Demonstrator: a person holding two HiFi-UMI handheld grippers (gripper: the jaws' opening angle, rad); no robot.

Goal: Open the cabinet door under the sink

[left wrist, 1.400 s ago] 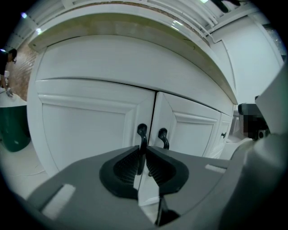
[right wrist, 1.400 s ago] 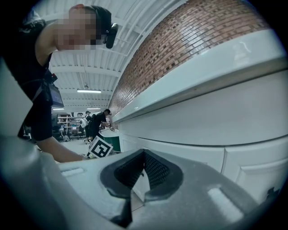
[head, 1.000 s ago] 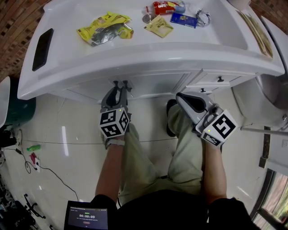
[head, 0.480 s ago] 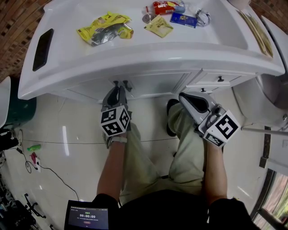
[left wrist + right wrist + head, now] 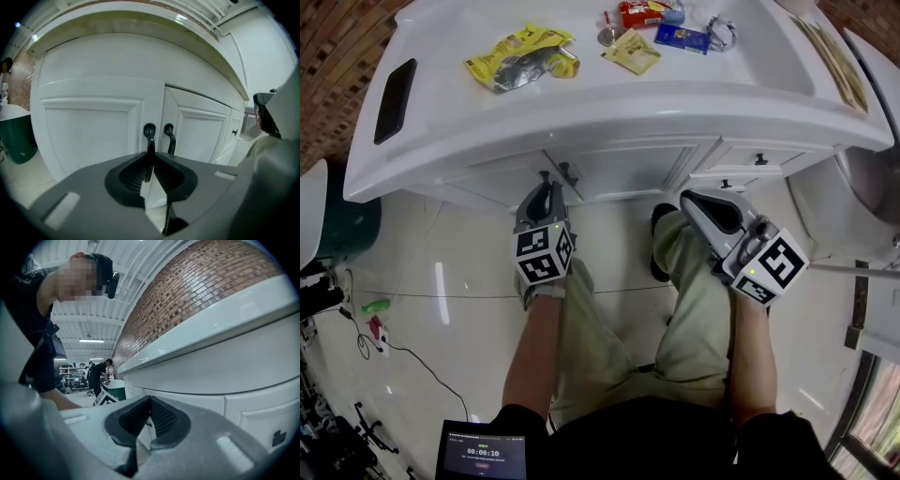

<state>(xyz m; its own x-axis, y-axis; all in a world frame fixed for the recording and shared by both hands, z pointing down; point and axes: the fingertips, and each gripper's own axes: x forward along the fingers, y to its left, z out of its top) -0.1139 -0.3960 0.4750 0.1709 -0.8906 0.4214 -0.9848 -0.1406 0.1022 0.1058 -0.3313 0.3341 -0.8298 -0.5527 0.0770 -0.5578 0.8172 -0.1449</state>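
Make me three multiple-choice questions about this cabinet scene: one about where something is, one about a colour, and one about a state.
1. Which part is the left gripper on?
A. the left door handle
B. the right door handle
C. a drawer knob

2. What colour are the two handles on the cabinet doors?
A. white
B. black
C. brass

3. What is in the right gripper?
A. a yellow packet
B. a door handle
C. nothing

Answers:
1 A: the left gripper's jaws have just been closing, and the left door handle stands pinched between them.
2 B: both handles show black against the white cabinet doors.
3 C: the right gripper's pads meet with nothing between them, clear of the cabinet front.
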